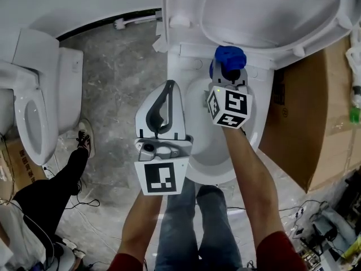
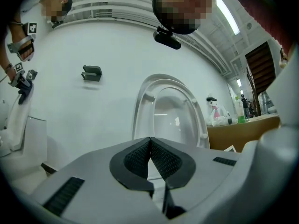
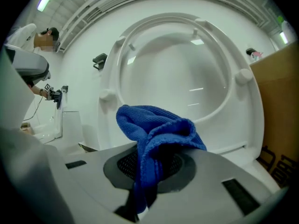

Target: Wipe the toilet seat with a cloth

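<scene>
The white toilet stands in the middle of the head view, its bare bowl rim (image 1: 194,168) below me and its seat and lid (image 1: 265,21) tipped up at the back. My right gripper (image 1: 228,75) is over the back of the bowl, shut on a bunched blue cloth (image 1: 229,58). In the right gripper view the cloth (image 3: 154,125) bulges out of the closed jaws in front of the raised seat ring (image 3: 117,73). My left gripper (image 1: 163,100) hovers over the bowl's left rim, shut and empty. Its pads meet in the left gripper view (image 2: 150,143), facing the raised seat (image 2: 140,106).
A second toilet (image 1: 39,112) stands at the left. A large cardboard box (image 1: 304,112) is close on the toilet's right. Another person's black-trousered leg and shoe (image 1: 83,143) rest on the grey floor at the left, with cables nearby. A white brush (image 1: 135,20) lies by the wall.
</scene>
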The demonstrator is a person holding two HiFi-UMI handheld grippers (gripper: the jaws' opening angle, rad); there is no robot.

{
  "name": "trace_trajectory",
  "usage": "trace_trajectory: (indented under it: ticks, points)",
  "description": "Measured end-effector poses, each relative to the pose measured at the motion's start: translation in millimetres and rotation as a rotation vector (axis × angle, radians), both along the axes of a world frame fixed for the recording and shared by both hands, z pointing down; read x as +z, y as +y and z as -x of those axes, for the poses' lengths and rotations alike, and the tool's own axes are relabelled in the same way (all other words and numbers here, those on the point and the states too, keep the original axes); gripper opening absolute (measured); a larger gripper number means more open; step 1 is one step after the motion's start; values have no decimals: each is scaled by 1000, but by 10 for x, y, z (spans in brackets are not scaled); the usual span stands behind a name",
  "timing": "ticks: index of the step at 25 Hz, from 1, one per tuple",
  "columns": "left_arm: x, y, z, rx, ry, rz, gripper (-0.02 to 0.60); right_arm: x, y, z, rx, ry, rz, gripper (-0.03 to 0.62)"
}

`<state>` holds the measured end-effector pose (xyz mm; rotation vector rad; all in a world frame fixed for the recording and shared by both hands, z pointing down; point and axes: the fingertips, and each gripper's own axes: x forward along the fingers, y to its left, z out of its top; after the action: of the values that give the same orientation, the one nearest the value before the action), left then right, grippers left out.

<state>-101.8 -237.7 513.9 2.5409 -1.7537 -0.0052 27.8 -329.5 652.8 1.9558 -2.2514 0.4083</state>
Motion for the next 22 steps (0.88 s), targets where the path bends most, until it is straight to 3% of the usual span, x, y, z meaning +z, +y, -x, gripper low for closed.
trace_trajectory:
  ticks: [5,8,15,22]
  points:
    - [-27,-2,291,-38,-9,5,15,3,-168,528,-53,-72,33,60]
    - [-65,7,498,-63,-11,5,15,26,-212,748,-38,-180,64,60]
    - [-159,23,836,-111,-15,7,15,-18,-276,971,95,-720,113,59]
    - [-271,107,893,-128,-14,15,15,-643,-322,1011,125,-1142,29,59]
